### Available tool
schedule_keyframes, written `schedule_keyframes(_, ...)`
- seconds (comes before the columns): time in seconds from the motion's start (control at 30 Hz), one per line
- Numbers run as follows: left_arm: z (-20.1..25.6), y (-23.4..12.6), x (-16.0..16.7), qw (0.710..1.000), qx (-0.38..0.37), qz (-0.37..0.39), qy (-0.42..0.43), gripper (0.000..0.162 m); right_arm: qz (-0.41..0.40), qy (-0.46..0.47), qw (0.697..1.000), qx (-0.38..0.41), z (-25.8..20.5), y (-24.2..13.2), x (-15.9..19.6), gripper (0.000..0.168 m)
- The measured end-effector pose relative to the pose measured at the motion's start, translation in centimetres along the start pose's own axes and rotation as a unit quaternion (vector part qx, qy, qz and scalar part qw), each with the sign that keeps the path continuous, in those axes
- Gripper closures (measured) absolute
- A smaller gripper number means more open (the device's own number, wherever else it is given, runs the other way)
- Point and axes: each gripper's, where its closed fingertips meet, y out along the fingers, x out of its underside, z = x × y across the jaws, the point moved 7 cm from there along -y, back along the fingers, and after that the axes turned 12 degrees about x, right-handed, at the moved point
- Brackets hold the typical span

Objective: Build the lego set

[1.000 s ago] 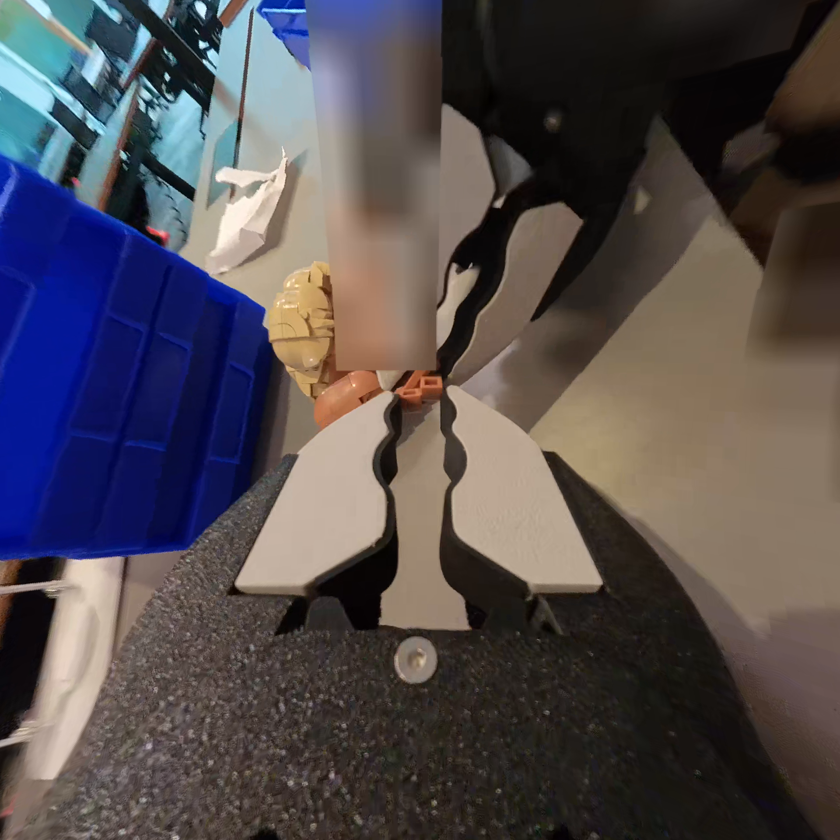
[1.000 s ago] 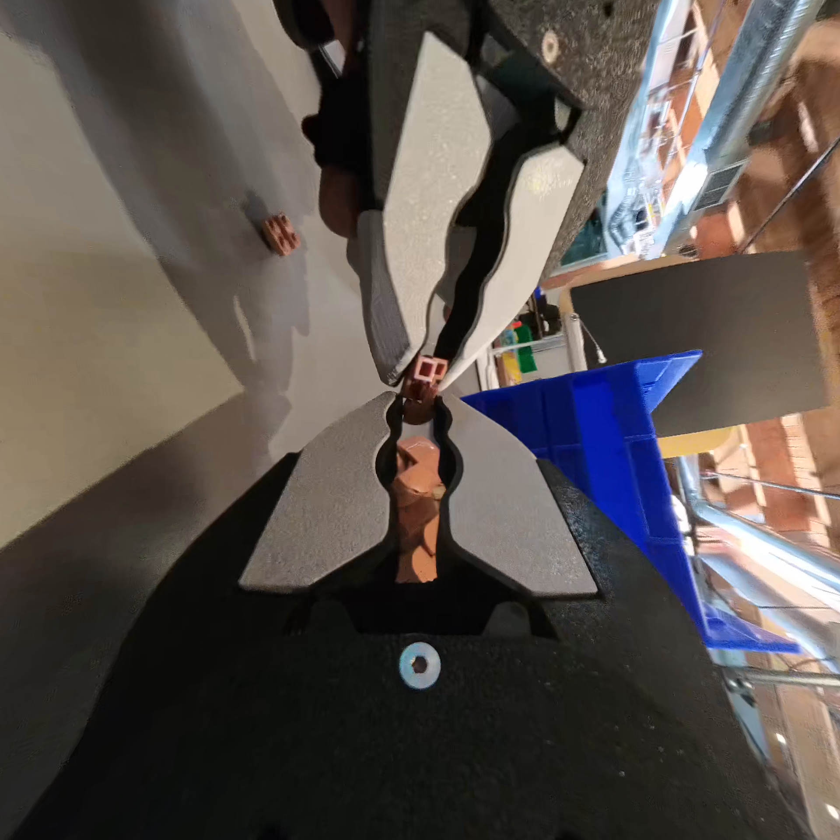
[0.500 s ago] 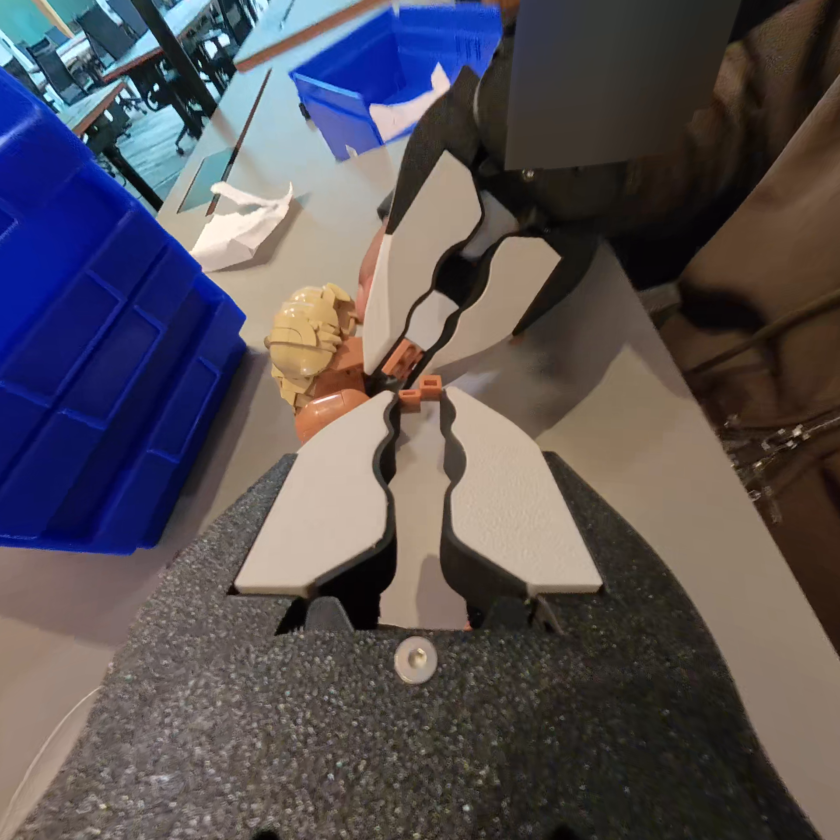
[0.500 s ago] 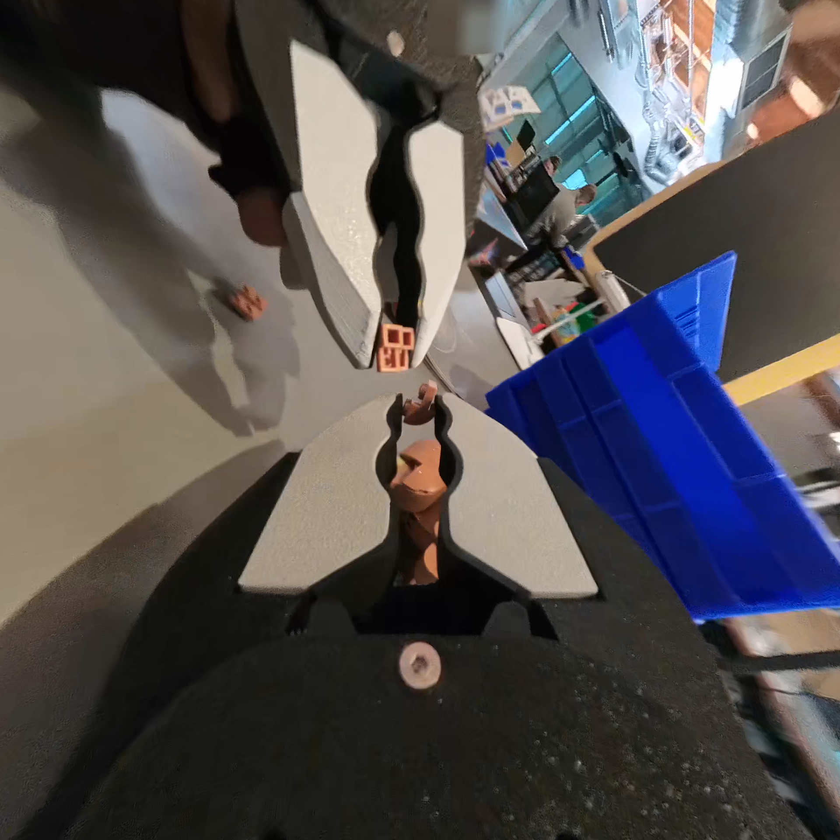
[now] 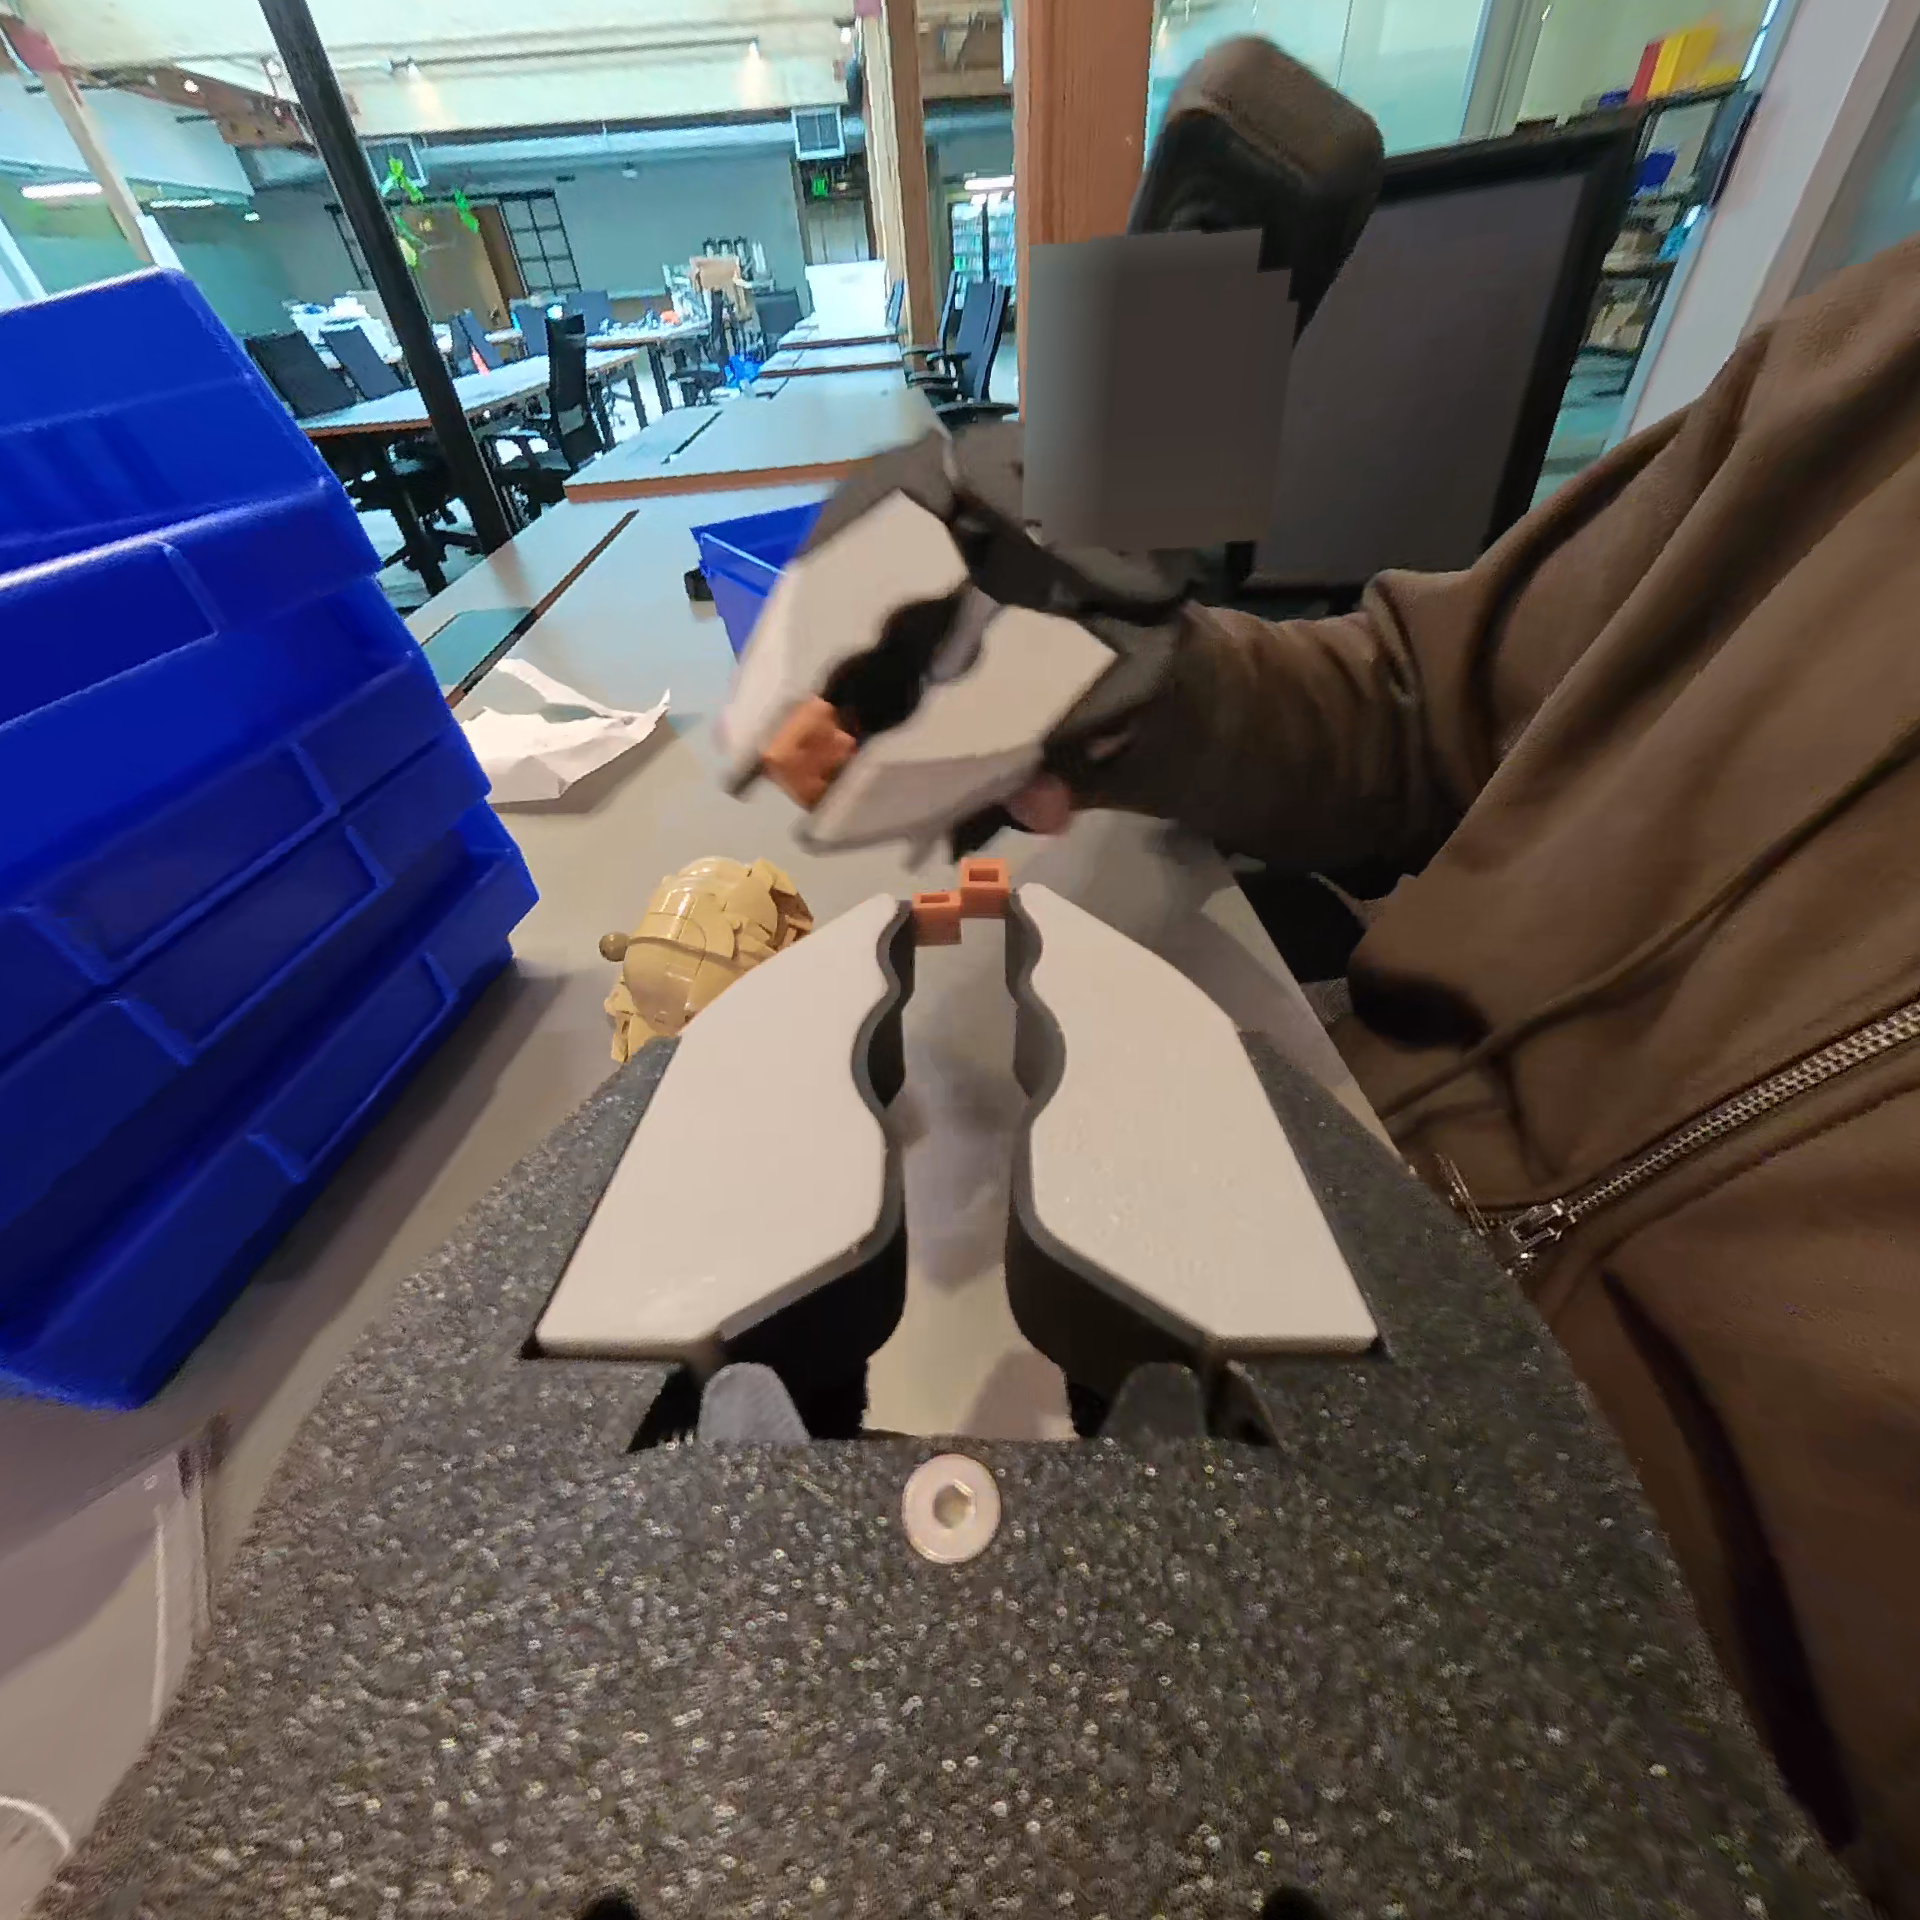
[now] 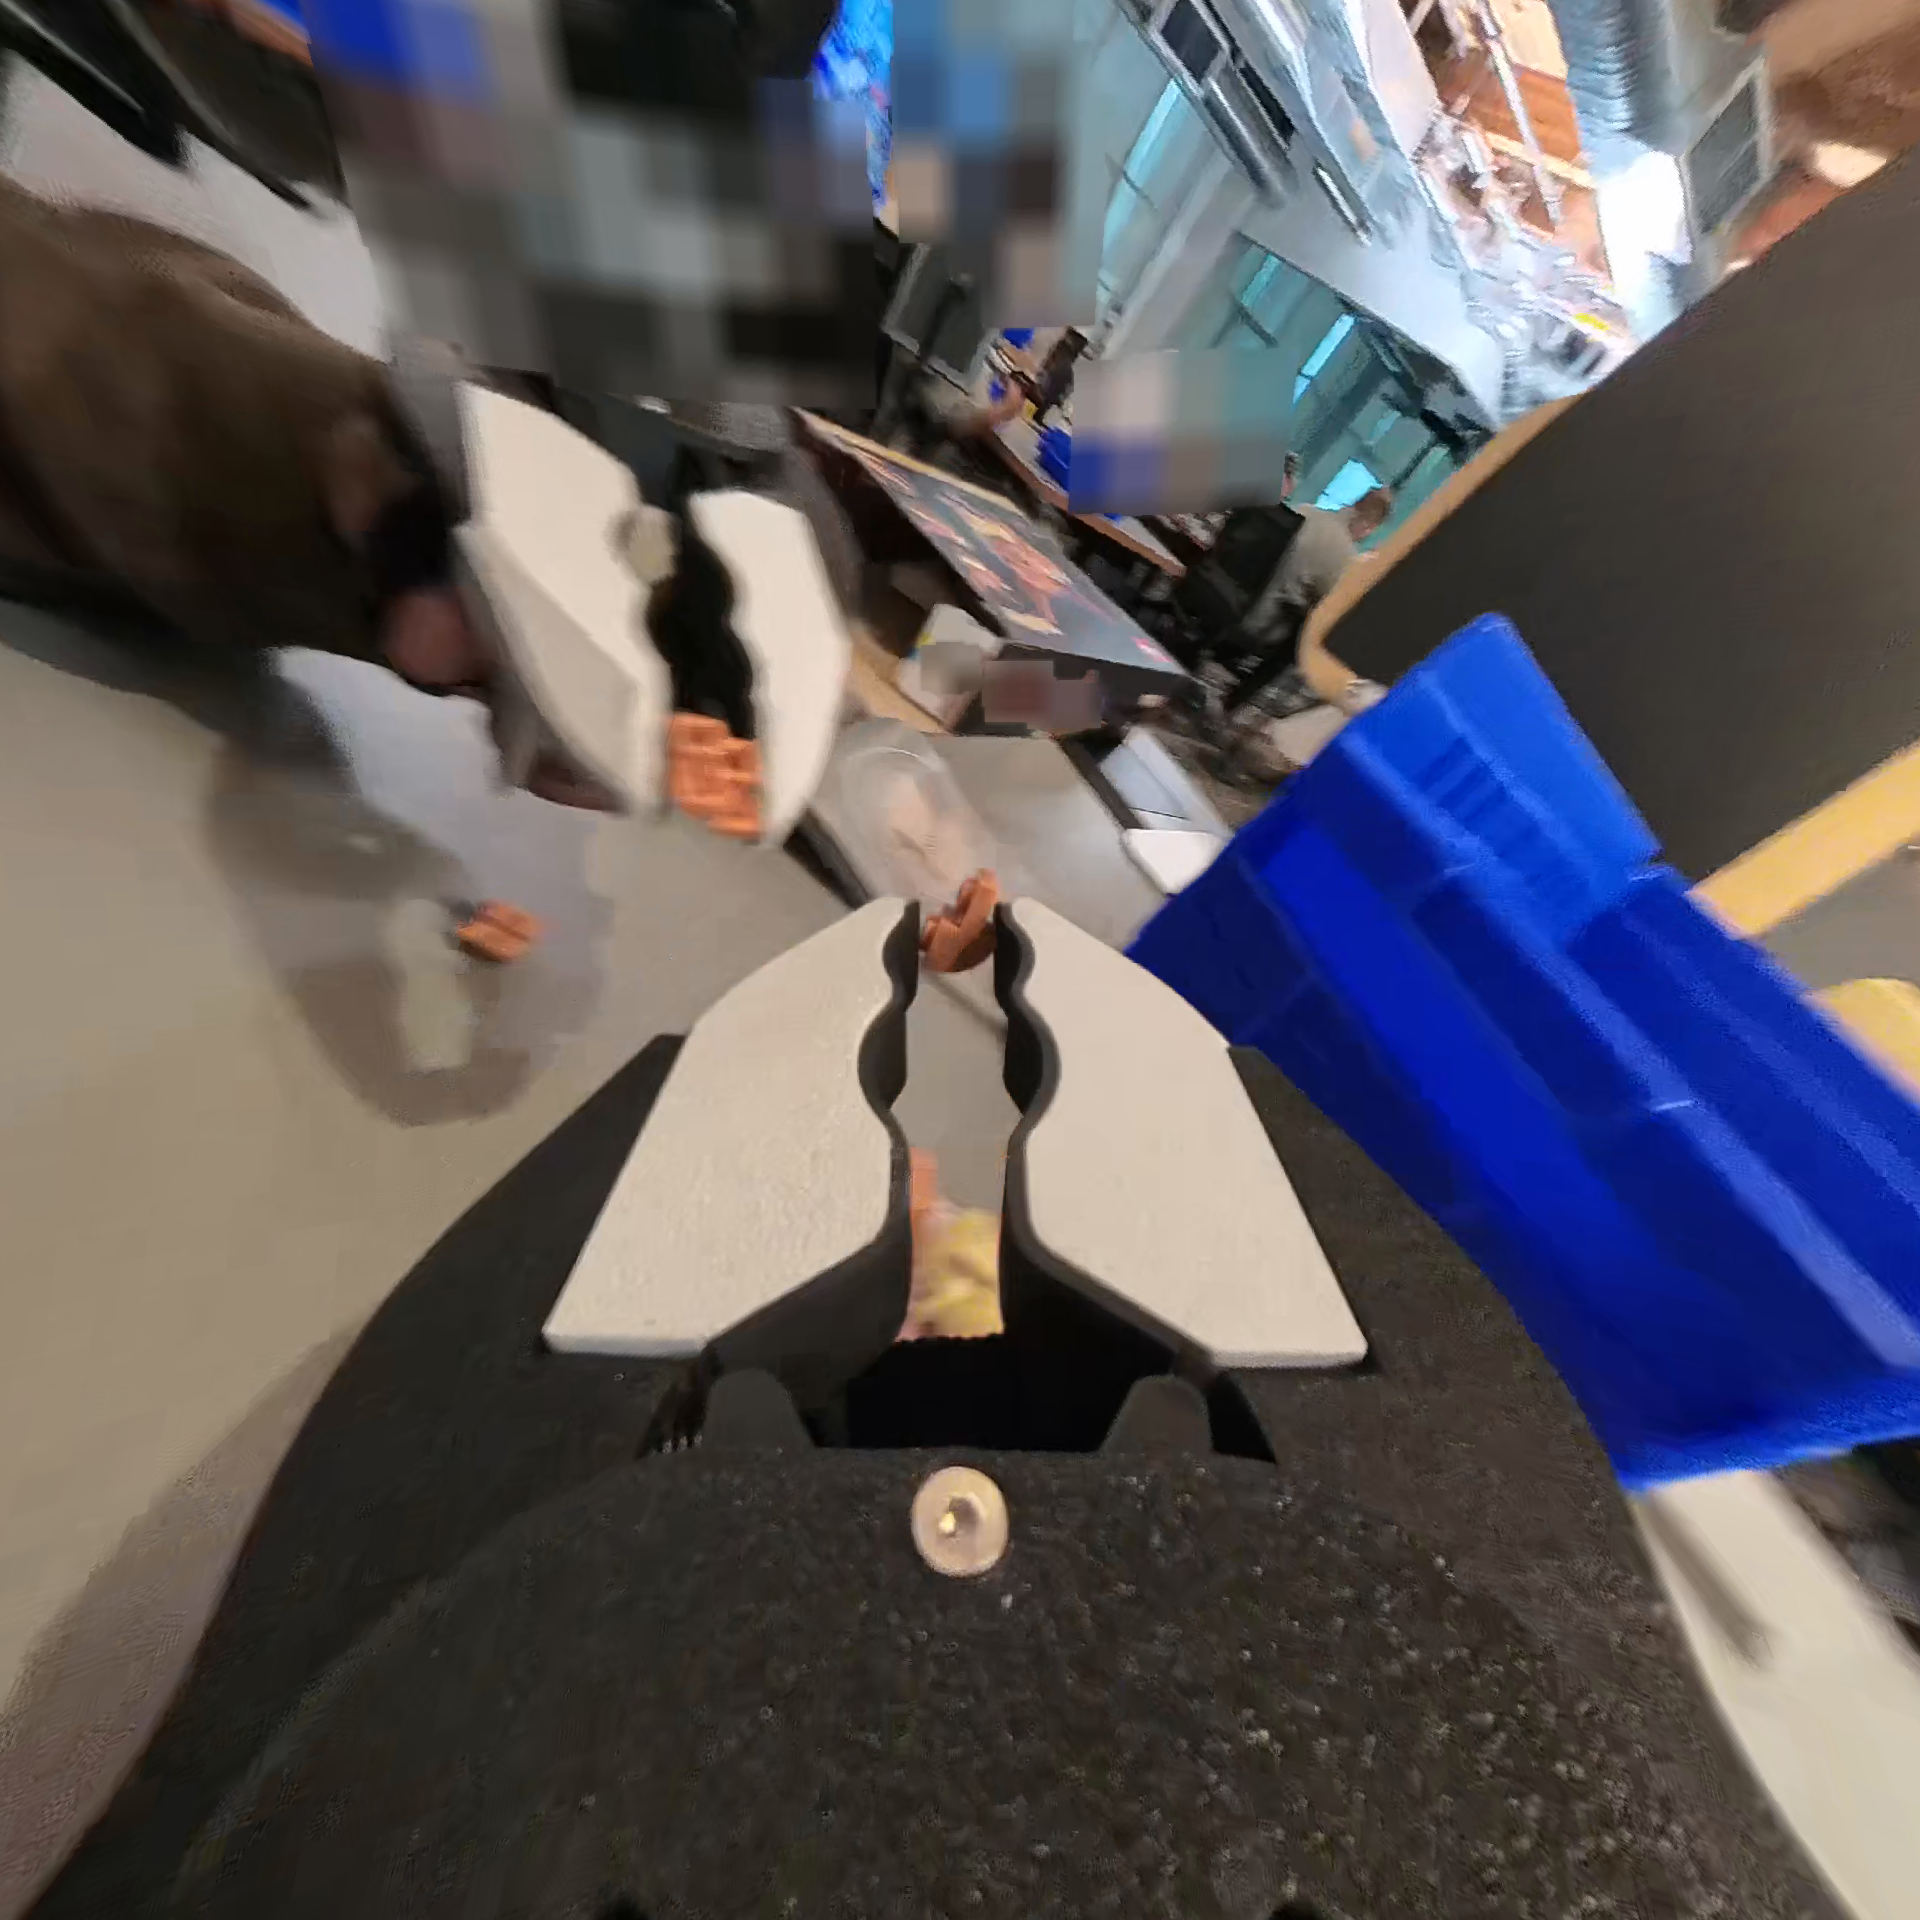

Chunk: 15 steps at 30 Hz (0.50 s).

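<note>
My left gripper (image 5: 958, 914) is shut on a small orange brick (image 5: 961, 906) at its fingertips. It also shows in the right wrist view (image 6: 727, 790), up and to the left, with the orange brick (image 6: 717, 774) in it. My right gripper (image 6: 961, 920) is shut on a small brown piece (image 6: 961, 925). In the left wrist view it (image 5: 821, 790) hangs above and beyond the left fingertips, with the brown piece (image 5: 805, 743) between its tips. The two grippers are apart. A tan rounded lego build (image 5: 707, 940) lies on the grey table (image 5: 644, 821) just left of the left fingertips.
Stacked blue bins (image 5: 208, 831) stand at the left, close to the build, and show in the right wrist view (image 6: 1558, 1018). Crumpled white paper (image 5: 561, 732) lies farther back. A loose orange brick (image 6: 497, 928) lies on the table. A person's brown jacket (image 5: 1662, 935) fills the right. Some 4 cm of space lies between my two pairs of fingers.
The grippers, tip to tip one second ago with brick against brown piece, have drawn apart. Both have tilted up, so the room behind now shows. Each keeps its piece.
</note>
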Motion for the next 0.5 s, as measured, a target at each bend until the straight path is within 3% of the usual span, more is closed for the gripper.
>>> schedule_keyframes(0.17,0.0,-0.5,-0.5,0.999,0.008,0.036,-0.003,0.146,-0.083,-0.088,0.985,0.124,8.0,3.6,-2.9,0.155)
schedule_keyframes(0.27,0.0,-1.1,-1.1,0.995,0.031,0.087,-0.021,0.146,-0.195,-0.044,0.970,0.136,12.2,6.4,-2.1,0.153)
schedule_keyframes(0.33,0.0,-1.6,-1.4,0.987,0.061,0.137,-0.049,0.146,-0.245,-0.001,0.961,0.128,13.8,7.9,-0.9,0.138)
schedule_keyframes(0.5,-0.9,-3.2,-1.9,0.964,0.075,0.231,-0.109,0.146,-0.222,0.024,0.962,0.157,14.4,8.3,-0.1,0.130)
